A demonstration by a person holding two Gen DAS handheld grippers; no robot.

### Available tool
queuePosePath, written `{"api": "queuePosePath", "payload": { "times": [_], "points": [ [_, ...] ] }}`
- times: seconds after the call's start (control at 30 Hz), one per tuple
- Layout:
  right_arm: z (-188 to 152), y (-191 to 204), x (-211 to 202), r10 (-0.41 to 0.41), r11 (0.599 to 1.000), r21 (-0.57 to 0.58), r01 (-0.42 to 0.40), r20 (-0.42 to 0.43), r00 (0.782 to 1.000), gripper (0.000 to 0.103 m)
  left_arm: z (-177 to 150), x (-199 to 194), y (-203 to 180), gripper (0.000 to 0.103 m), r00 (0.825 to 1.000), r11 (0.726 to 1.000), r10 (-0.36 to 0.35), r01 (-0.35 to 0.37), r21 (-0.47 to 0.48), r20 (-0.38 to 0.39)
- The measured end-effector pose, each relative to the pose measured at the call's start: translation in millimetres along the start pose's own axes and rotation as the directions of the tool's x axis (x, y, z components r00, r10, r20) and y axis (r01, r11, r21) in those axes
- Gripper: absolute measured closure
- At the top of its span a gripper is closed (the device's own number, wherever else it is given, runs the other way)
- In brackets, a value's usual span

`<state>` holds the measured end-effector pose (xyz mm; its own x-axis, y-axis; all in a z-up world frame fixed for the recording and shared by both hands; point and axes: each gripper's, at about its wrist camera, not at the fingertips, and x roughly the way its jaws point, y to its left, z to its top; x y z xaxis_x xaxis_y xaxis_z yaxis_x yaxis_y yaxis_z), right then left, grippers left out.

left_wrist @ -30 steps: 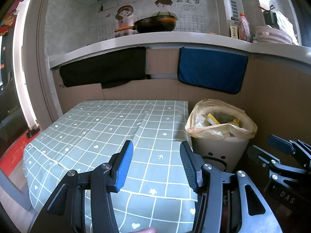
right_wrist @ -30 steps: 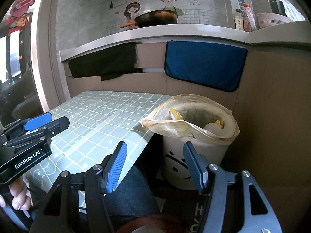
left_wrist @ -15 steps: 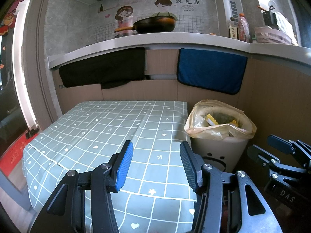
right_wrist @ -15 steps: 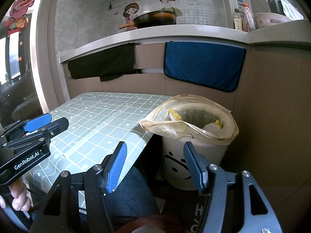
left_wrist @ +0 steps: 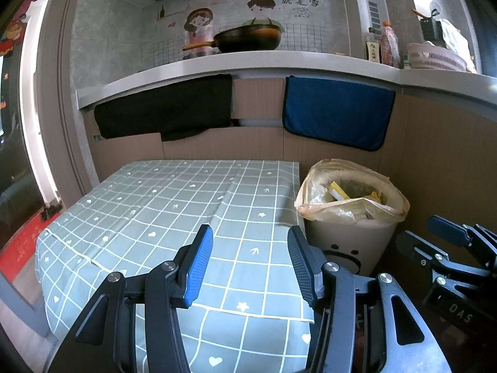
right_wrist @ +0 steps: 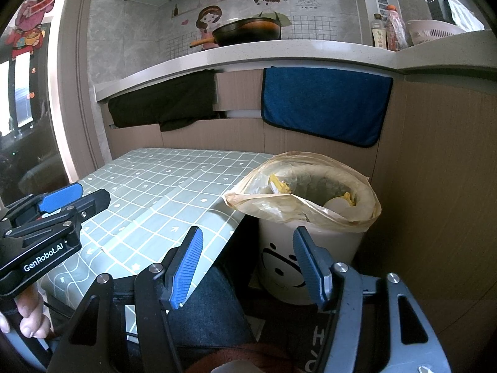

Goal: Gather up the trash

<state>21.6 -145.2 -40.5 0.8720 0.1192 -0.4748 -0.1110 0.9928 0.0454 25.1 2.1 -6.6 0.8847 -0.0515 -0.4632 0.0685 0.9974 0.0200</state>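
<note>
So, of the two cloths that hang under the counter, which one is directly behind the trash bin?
The blue cloth. It hangs right above the trash bin, while the black cloth hangs further left, behind the table.

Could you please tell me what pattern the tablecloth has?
The tablecloth is grey-green with a white grid and small white symbols; clearest in the left wrist view.

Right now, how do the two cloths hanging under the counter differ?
The black cloth hangs left, above the table; the blue cloth hangs right, above the trash bin. The black one is wider with an uneven, drooping lower edge; the blue one is a neater rectangle. Both drape from the counter edge.
</note>
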Motion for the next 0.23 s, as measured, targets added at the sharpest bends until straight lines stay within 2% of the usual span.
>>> {"api": "queuePosePath", "payload": {
  "times": [0.23],
  "points": [
    [0.2,0.4,-1.1,-0.002,1.000,0.001,0.002,0.002,1.000,0.045,0.3,0.8,-3.4,0.052,1.000,1.000,-0.008,0.008,0.006,0.007]
  ]
}}
